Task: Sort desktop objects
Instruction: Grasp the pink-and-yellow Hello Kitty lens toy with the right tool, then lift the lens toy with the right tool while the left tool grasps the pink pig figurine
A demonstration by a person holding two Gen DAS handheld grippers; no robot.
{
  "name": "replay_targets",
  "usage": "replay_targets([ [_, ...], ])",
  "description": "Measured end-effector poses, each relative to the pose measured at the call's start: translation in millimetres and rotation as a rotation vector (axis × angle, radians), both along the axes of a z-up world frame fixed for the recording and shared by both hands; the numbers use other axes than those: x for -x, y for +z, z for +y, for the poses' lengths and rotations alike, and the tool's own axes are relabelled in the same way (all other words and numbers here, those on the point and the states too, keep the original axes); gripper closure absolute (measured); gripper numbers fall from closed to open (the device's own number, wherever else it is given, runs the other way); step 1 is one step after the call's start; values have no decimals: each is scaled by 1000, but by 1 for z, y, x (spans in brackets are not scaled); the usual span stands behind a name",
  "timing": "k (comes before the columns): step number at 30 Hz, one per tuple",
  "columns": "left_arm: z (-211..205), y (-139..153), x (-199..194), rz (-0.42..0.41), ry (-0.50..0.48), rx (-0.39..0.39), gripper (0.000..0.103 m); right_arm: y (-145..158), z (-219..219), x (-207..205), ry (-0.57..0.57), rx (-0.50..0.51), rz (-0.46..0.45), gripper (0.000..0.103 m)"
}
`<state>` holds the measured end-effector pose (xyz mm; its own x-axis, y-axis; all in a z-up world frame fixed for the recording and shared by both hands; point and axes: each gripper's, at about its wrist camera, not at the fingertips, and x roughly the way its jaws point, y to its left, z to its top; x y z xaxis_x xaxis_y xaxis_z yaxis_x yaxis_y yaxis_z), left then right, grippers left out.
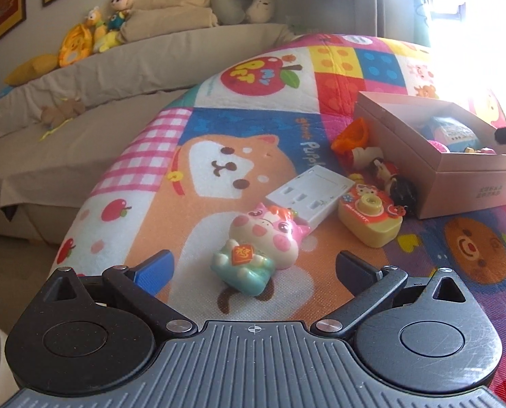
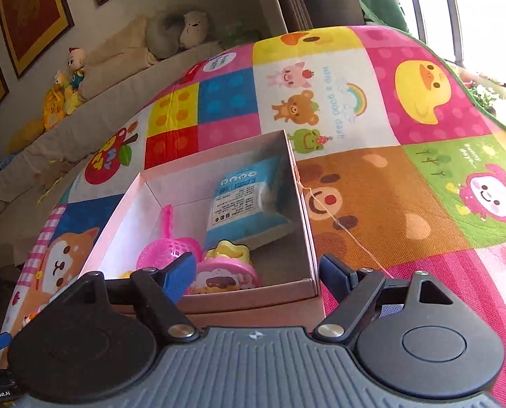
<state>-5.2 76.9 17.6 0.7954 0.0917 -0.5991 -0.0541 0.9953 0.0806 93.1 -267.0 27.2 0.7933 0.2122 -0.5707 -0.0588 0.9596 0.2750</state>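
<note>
A bright cartoon quilt (image 1: 239, 156) covers the table. My left fingers (image 1: 254, 268) stand spread, empty, around the pig toy (image 1: 256, 251); my right fingers (image 2: 258, 277) hang released above the box (image 2: 300, 204).

Box (image 1: 463, 183) cut by right edge; dark figurine (image 1: 394, 180) half hidden behind yellow camera toy (image 1: 371, 217).

Glossy plastic pig figurine (image 1: 256, 255), matt cardboard box (image 2: 253, 301), soft quilted cloth mat (image 2: 405, 204).
</note>
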Motion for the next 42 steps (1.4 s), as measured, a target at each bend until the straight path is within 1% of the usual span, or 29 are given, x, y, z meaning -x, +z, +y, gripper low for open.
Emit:
replay_targets([
  [2, 1, -2, -6, 10, -1, -5, 0, 11, 13, 18, -1, 83, -101, 23],
  [3, 3, -2, -9, 14, 4, -7, 0, 17, 22, 28, 29, 122, -147, 23],
  [5, 8, 2, -12, -5, 29, -3, 0, 29, 46, 51, 133, 198, -218, 25],
  [6, 13, 5, -12, -19, 44, 8, 0, 31, 59, 61, 200, 229, -231, 34],
  [7, 18, 9, -11, -32, 61, 25, 0, 32, 74, 69, 272, 247, -225, 41],
  [8, 22, 12, -10, -43, 75, 41, 0, 30, 88, 74, 340, 254, -196, 51],
  [9, 28, 15, -7, -55, 89, 57, 0, 25, 104, 78, 407, 250, -156, 52],
  [11, 36, 21, -1, -74, 109, 71, 0, 10, 136, 80, 488, 264, -103, 52],
  [13, 43, 25, 6, -83, 113, 81, 0, -3, 163, 75, 507, 315, -79, 52],
  [14, 46, 26, 10, -83, 107, 86, 0, -10, 177, 66, 508, 326, -46, 52],
  [16, 49, 25, 15, -79, 85, 91, 0, -19, 192, 49, 492, 309, 22, 52],
  [17, 50, 24, 17, -75, 75, 93, 0, -25, 197, 42, 467, 303, 45, 52],
  [18, 50, 23, 18, -71, 65, 96, 0, -27, 202, 37, 449, 301, 35, 51],
  [19, 50, 22, 19, -67, 55, 100, 0, -28, 205, 34, 443, 306, 26, 53],
  [20, 50, 20, 19, -63, 43, 103, 0, -28, 207, 33, 444, 312, 24, 61],
  [22, 46, 18, 19, -57, 16, 103, 0, -24, 206, 38, 466, 302, 31, 62],
  [24, 39, 16, 17, -52, -20, 98, 0, -19, 198, 53, 520, 304, 25, 62],
  [26, 30, 13, 11, -41, -61, 91, 0, -13, 181, 71, 560, 319, 22, 62],
  [28, 20, 8, 2, -22, -81, 76, 0, -10, 157, 89, 565, 339, 20, 62],
  [31, 10, 1, -14, 15, -53, 63, 0, -9, 115, 107, 519, 356, 34, 62],
  [34, 8, -3, -24, 39, -9, 59, 0, -11, 71, 119, 415, 369, 28, 61],
  [36, 8, -4, -25, 49, 3, 70, 1, -13, 49, 123, 341, 350, 27, 57],
  [37, 7, -4, -25, 56, 6, 71, 8, -14, 42, 124, 319, 338, 29, 54],
  [38, 6, -5, -25, 67, 9, 64, 23, -16, 33, 125, 290, 321, 26, 49],
  [39, 5, -5, -26, 75, 14, 52, 28, -18, 28, 126, 270, 313, 22, 43],
  [40, 4, -5, -25, 74, 18, 44, 30, -20, 25, 127, 257, 305, 19, 40],
  [42, 4, -4, -24, 73, 20, 31, 38, -25, 22, 128, 246, 291, 19, 35],
])
